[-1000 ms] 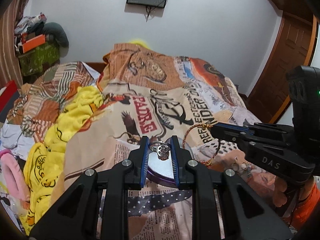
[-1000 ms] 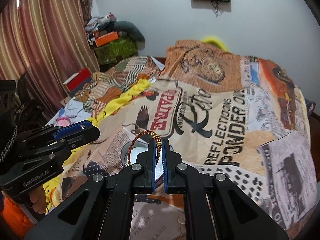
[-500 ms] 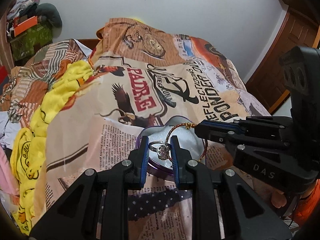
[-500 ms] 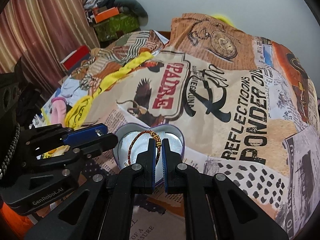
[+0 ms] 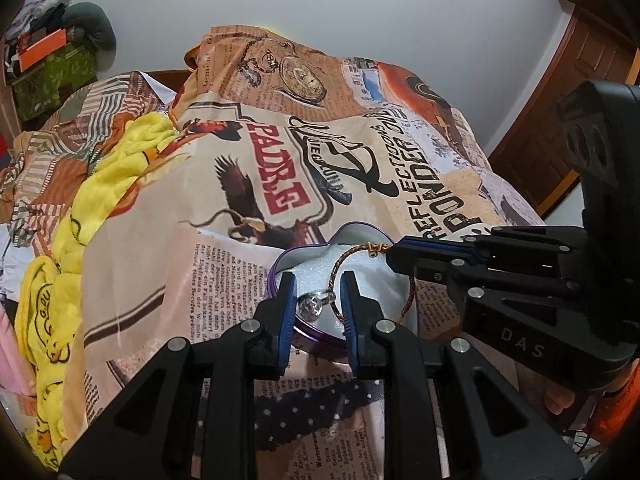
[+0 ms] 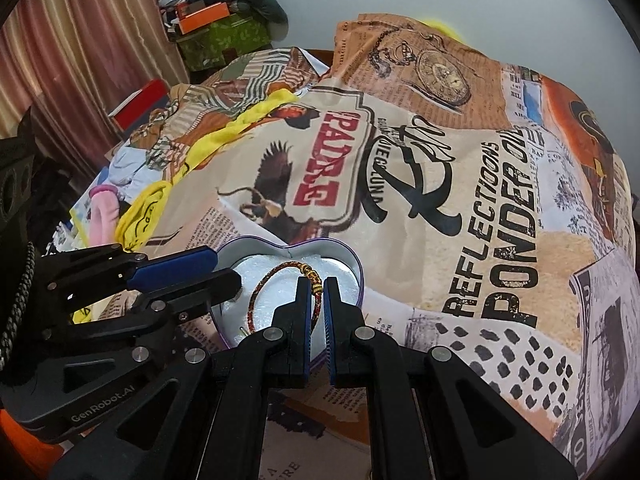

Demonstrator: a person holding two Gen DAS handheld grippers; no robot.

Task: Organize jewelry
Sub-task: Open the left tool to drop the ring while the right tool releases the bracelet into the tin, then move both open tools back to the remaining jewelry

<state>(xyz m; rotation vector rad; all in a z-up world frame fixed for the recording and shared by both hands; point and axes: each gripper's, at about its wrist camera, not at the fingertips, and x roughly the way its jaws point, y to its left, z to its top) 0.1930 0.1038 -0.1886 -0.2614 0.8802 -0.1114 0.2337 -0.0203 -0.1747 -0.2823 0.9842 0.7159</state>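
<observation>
Two hand-held tongs hung over a heart-shaped tin (image 5: pixel 362 240) lying on a bed (image 5: pixel 140 264) spread with a newspaper-print cover. The left tongs (image 5: pixel 316 298) were nearly closed on a silver ring (image 5: pixel 314 306), above the tin's white padding toward nine o'clock. The right tongs (image 6: pixel 316 296) were clamped on a red-and-gold bracelet (image 6: pixel 266 286), its loop above the padding at centre. The placing step seemed in hand; next, each should ease open.

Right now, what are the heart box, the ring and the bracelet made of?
Heart box: probably tin, since its thin wall shines silvery inside; white foam-like padding lines it.
Ring: silvery, polished metal with a sparkly round top; whether that is real stone or glass, I can't tell.
Bracelet: looks like braided red cord with small gold-coloured beads and clasp.
</observation>
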